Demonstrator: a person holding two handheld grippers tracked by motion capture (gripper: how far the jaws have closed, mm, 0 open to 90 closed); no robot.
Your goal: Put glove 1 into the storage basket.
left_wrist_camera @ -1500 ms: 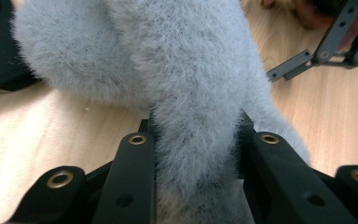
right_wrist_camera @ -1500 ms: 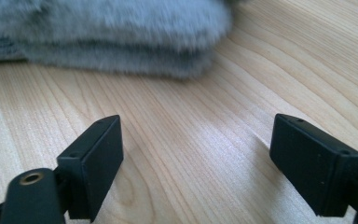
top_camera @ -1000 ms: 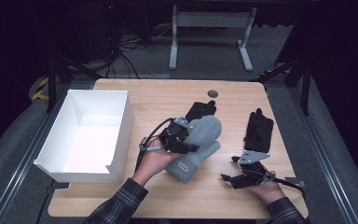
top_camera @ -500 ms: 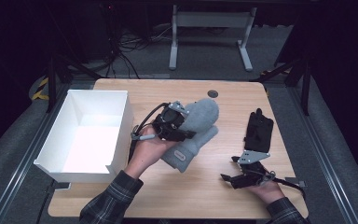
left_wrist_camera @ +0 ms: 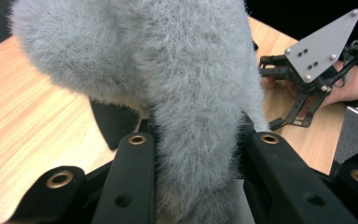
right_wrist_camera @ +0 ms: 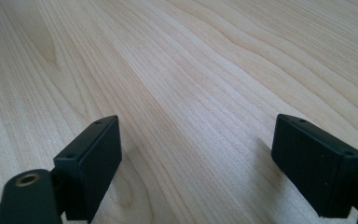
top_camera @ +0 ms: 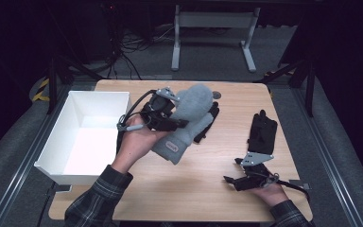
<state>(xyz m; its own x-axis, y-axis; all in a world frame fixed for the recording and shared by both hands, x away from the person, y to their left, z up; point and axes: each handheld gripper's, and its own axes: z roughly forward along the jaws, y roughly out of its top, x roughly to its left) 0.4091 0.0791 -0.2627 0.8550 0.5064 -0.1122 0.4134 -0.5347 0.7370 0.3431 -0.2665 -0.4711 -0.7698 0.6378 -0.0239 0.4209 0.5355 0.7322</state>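
Note:
A fluffy grey mitten [top_camera: 189, 116] hangs tilted above the table, cuff toward the front, with my left gripper [top_camera: 177, 124] shut on its middle. In the left gripper view the two black jaws press into the grey mitten [left_wrist_camera: 186, 84] from both sides. Under it a black glove [top_camera: 209, 124] lies on the wooden table [top_camera: 170, 189]. Another black glove [top_camera: 262, 132] lies flat at the right. My right gripper [top_camera: 234, 182] rests low near the front right edge, and in its own view the right gripper [right_wrist_camera: 196, 154] stands open over bare wood.
A white open box [top_camera: 82, 137] stands at the table's left side, beside the raised left hand. A small dark disc [top_camera: 216, 95] sits near the far edge. The right gripper's grey plate [left_wrist_camera: 319, 46] is in the left gripper view.
The left gripper has lifted the grey mitten off the table and carried it a little toward the far left. The black glove beneath stayed down. The right gripper kept still.

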